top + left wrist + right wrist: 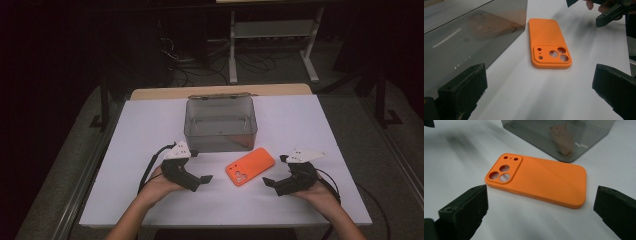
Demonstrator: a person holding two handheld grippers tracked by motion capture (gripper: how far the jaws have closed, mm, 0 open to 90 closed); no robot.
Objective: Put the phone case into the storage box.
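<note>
Two forearms come in from the bottom of the high view, each hand wrapped around a hand-held gripper and resting low on the white table (150, 120). Both grippers angle inward toward each other, so their tips face the orange phone case (250, 166) that lies flat between them, back up, with its camera cut-outs at the near end. On the person's left, the left gripper (202, 180) sits close to the table with its white plate on top and a black cable looping off behind the wrist; its tip stops short of the case, with a strip of bare table between them. In the left gripper view its jaws stand wide apart, one at each lower corner, and nothing lies between them; the case rests ahead of them on the table. On the opposite side, the right gripper (269, 183) is held at a similar low angle, palm underneath, cable trailing past the forearm. Its own view shows jaws likewise spread, with the case lying ahead, untouched. Just beyond the case stands a smoky clear box (221, 125), open at the top, its near wall close to the case's far end
</note>
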